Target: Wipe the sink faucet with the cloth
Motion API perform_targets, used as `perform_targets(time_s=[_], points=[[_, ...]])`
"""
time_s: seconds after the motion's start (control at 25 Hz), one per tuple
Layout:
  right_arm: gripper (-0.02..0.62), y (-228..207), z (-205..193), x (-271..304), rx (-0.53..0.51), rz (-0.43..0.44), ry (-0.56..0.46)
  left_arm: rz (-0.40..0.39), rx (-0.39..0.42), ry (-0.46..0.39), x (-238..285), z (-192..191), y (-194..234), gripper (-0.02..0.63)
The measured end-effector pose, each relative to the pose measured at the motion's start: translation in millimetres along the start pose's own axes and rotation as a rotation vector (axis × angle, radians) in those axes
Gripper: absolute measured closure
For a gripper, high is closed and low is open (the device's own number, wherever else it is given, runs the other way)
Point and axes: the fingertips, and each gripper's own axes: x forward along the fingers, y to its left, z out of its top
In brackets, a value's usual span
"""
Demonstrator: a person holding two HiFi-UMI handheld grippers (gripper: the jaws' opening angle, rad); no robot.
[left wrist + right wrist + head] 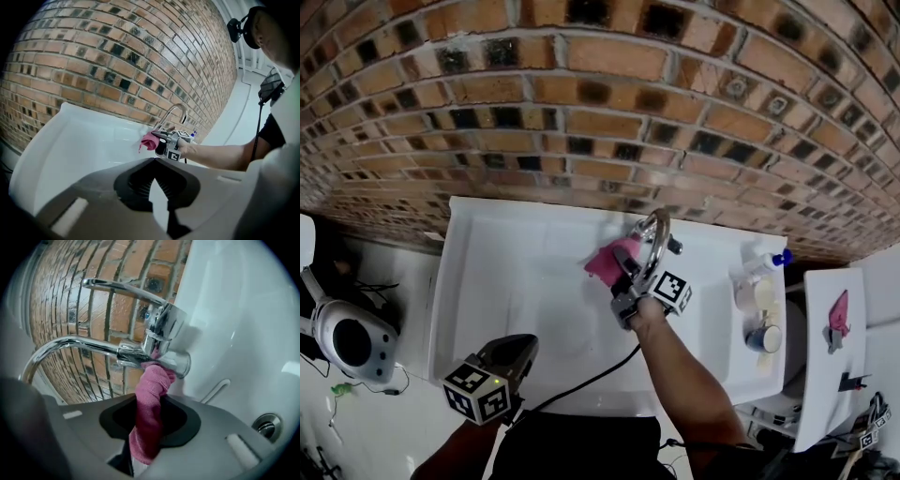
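Wiping looks barely begun – the right claw (148,412) pinches the twisted pink cloth (150,390) against the curved chrome faucet (161,336) at the white sink (516,272)'s back edge, spout and lever seemingly left – while the left claw (154,165), pressed together and empty, hangs by the front edge.

The head camera looks from above, steeply down, on the white rectangular sink (487,281) that stands under the red-brown brick wall (581,94); the whole basin fits in its picture. The camera on the left gripper (523,345) sits low at the near edge of the sink, well apart from the curved chrome faucet (174,111), and faces across the basin towards it. The camera on the right gripper (623,270) is very near the faucet, with the wall behind. All three views share the faucet, the pink cloth (149,404) and the wall.
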Motion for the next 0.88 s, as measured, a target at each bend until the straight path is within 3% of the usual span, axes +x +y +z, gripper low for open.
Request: perform_targets(time_s=[0.48, 0.88], points=[[0.48, 44.6, 13.8, 3.8, 0.021, 0.156, -0.034, 0.0, -0.013, -0.01, 5.2, 2.0, -1.6, 0.6], [0.48, 68.4, 15.6, -5.6, -0.028, 0.222, -0.032, 0.002, -0.011, -0.043, -2.6, 4.6, -5.4, 0.6]])
